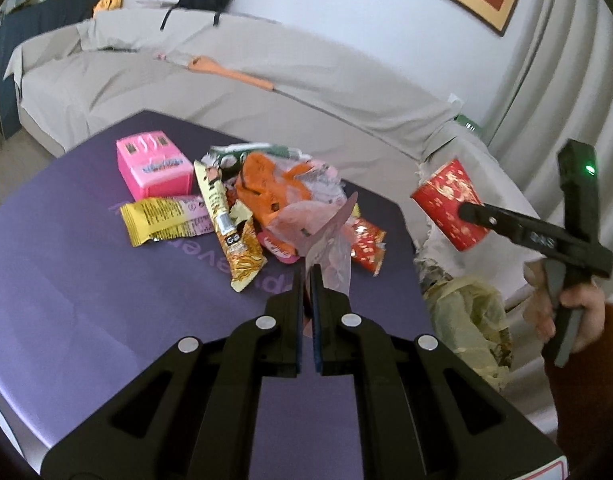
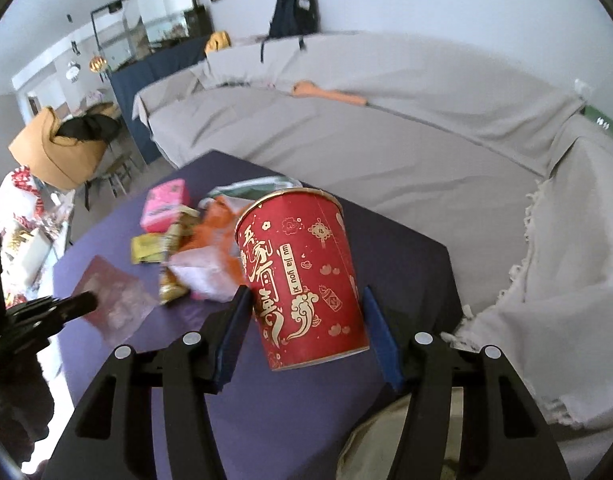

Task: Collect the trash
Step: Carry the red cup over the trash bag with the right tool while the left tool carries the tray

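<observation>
Carrying stuff off the table is what both hands are busy with right now. The right gripper (image 2: 306, 320) has a red paper cup (image 2: 306, 276) between its fingers, tilted, and the pads look like they're on its sides, though the right one shows a sliver of a gap, so I'd call it held but not super snug. From the left wrist view that same cup (image 1: 452, 206) hangs off the table's right edge, above a yellowish bag (image 1: 466, 316) that sits just past that edge. I can't see the bag's opening clearly.

The left gripper (image 1: 308, 276) is pinched shut on a thin pinkish see-through wrapper (image 1: 326, 236), which sticks up from the fingertips over the middle of the purple table (image 1: 66, 280).

The rest of the trash is heaped toward the far side of the table: a pink box (image 1: 154, 168) nearest the far left corner, a yellow wrapper (image 1: 162, 220) beside it, a gold snack packet (image 1: 230, 232), an orange bag (image 1: 274, 184) and a small red packet (image 1: 366, 248). None of that is touched.

My read: this is the drop-off step. Next the cup needs lining up over the bag's mouth before the fingers let go, then the wrapper follows the same way. The flimsy wrapper could flutter or cling to the pads, so it probably wants a low release
</observation>
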A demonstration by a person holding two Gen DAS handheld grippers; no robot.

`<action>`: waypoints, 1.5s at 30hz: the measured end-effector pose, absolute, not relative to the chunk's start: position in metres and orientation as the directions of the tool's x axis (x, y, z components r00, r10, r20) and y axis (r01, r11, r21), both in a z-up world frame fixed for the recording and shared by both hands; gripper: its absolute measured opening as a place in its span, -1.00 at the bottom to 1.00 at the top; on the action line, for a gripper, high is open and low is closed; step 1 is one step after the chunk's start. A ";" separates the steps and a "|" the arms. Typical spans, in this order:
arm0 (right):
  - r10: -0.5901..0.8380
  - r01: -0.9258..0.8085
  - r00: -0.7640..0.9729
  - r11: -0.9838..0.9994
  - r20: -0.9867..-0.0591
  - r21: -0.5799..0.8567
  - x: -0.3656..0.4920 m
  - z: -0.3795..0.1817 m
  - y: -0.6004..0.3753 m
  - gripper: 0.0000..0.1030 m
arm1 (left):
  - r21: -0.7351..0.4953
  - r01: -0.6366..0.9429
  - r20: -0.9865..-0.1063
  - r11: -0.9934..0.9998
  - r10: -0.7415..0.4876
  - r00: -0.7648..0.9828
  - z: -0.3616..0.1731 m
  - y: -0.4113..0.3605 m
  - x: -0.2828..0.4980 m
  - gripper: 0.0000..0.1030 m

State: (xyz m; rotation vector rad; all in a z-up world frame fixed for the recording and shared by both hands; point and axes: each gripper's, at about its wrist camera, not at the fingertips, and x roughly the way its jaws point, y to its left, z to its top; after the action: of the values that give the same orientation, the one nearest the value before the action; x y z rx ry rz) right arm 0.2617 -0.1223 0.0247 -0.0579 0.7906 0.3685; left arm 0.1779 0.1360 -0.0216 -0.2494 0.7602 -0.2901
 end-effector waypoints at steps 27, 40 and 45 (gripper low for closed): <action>0.017 0.056 0.857 0.991 -0.514 0.125 0.048 0.040 -0.314 0.05 | -0.280 0.547 -0.665 0.789 -0.570 0.482 -0.016 -0.101 0.127 -0.94; -0.008 0.097 0.820 0.987 -0.572 0.126 0.067 0.003 -0.340 0.05 | -0.354 0.548 -0.742 0.758 -0.584 0.329 -0.072 -0.157 0.181 -0.94; 0.003 0.102 0.805 0.985 -0.593 0.143 0.075 -0.010 -0.344 0.05 | -0.351 0.556 -0.763 0.753 -0.575 0.296 -0.090 -0.169 0.184 -0.83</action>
State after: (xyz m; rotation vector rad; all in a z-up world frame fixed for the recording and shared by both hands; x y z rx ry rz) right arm 0.0755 -0.3439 -0.0104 0.1712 0.6334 -0.0531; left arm 0.1836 -0.1689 -0.0897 -0.0208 1.0231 -0.7523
